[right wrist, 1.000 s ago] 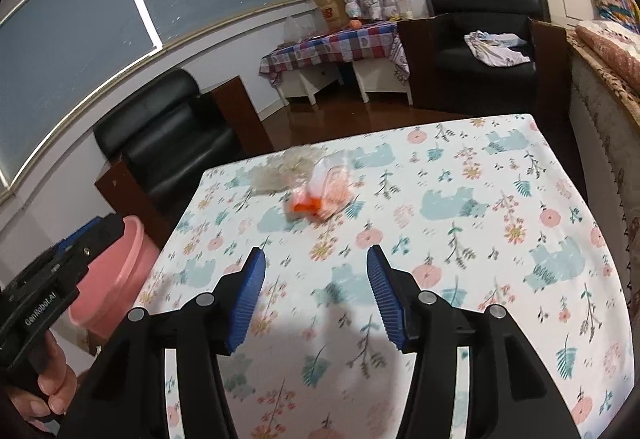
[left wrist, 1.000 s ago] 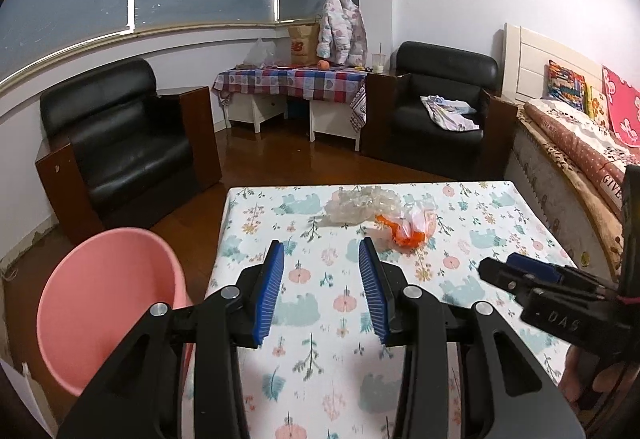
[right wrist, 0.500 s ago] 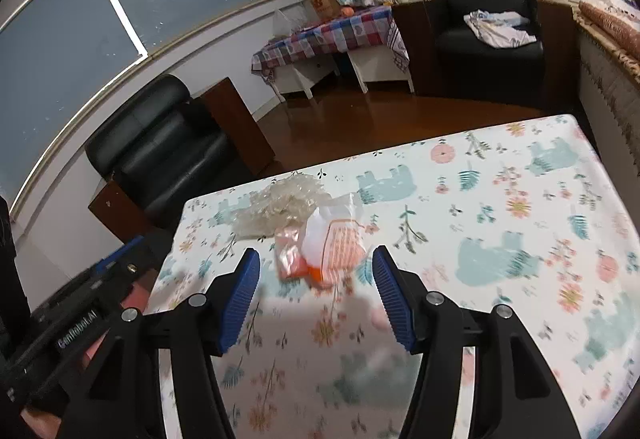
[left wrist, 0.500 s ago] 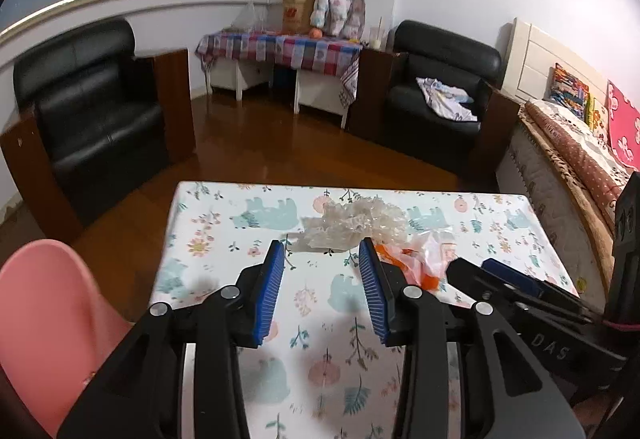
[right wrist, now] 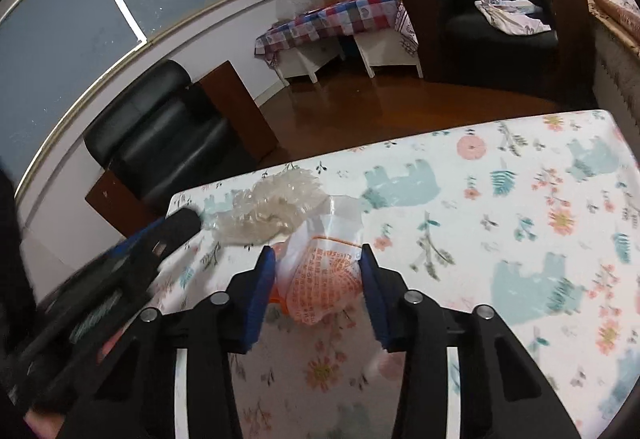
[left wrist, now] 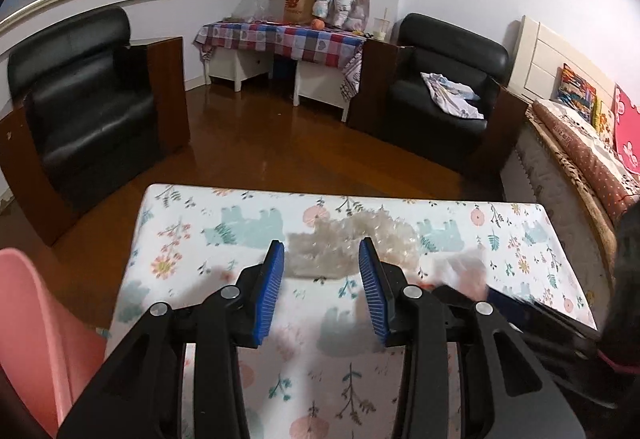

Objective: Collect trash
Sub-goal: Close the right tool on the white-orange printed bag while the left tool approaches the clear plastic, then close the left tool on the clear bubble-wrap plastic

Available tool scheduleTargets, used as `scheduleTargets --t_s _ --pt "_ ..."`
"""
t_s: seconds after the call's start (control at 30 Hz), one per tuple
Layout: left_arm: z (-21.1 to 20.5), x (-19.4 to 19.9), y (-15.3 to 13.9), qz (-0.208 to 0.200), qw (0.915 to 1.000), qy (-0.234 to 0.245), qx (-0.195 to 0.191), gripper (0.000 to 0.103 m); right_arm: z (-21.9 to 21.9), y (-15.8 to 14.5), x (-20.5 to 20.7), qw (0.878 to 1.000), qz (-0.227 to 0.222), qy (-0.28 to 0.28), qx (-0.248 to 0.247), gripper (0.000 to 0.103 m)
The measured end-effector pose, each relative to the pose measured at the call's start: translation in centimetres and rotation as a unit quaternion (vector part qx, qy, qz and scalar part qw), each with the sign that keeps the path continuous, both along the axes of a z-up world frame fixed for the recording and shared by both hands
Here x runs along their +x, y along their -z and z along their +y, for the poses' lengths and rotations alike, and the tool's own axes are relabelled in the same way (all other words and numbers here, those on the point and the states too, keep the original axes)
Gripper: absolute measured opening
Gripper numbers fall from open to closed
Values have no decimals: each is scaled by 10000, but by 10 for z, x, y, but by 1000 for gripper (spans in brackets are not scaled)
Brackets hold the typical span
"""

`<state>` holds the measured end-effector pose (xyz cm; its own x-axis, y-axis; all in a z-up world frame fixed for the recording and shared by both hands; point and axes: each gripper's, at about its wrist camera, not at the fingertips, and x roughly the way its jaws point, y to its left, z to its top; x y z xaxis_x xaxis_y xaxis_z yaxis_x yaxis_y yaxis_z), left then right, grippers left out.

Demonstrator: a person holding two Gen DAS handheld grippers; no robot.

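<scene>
A crumpled clear plastic wrapper (left wrist: 344,247) lies near the far edge of the floral tablecloth (left wrist: 192,239). My left gripper (left wrist: 322,263) is open, its blue pads on either side of the wrapper's near edge. An orange-and-white printed plastic bag (right wrist: 324,275) lies just right of the wrapper (right wrist: 272,207). My right gripper (right wrist: 318,271) is open with the bag between its jaws. The bag (left wrist: 460,271) shows blurred in the left wrist view, with the right gripper (left wrist: 520,313) behind it.
A pink plastic bin (left wrist: 36,339) stands on the floor at the table's left. Black armchairs (left wrist: 88,107) stand beyond the table on the wooden floor. A bed (left wrist: 580,151) runs along the right.
Both grippers have moved forward toward the far edge of the table. The wrapper now sits between the left pads and the bag between the right pads. Both stay open.
</scene>
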<state>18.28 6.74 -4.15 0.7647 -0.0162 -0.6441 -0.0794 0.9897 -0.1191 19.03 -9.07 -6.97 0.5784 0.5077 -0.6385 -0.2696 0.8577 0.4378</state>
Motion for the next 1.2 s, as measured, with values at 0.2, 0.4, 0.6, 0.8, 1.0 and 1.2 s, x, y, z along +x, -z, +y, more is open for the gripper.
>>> scheduleTargets --t_s 0.2,0.4,0.6,0.8,1.0,1.2 --pt "-5 23 10 82 9989 341 308 39 -39 -4 -32 9994 156 178 246 41" --pt "-2 34 19 209 9976 600 266 39 -47 3 -44 9997 -27 126 214 42" --pt "-15 22 23 410 9903 1239 476 39 -44 4 -42 9997 -136 91 193 42" --pt "-32 16 39 598 9817 1636 770 39 -42 5 -44 9996 -173 79 201 42" --pt "-37 13 44 578 9818 1567 902 40 -40 6 -42 9997 -137 30 219 42" --pt "-53 12 45 584 9787 1421 1359 21 -40 6 -44 9996 -168 -8 235 42"
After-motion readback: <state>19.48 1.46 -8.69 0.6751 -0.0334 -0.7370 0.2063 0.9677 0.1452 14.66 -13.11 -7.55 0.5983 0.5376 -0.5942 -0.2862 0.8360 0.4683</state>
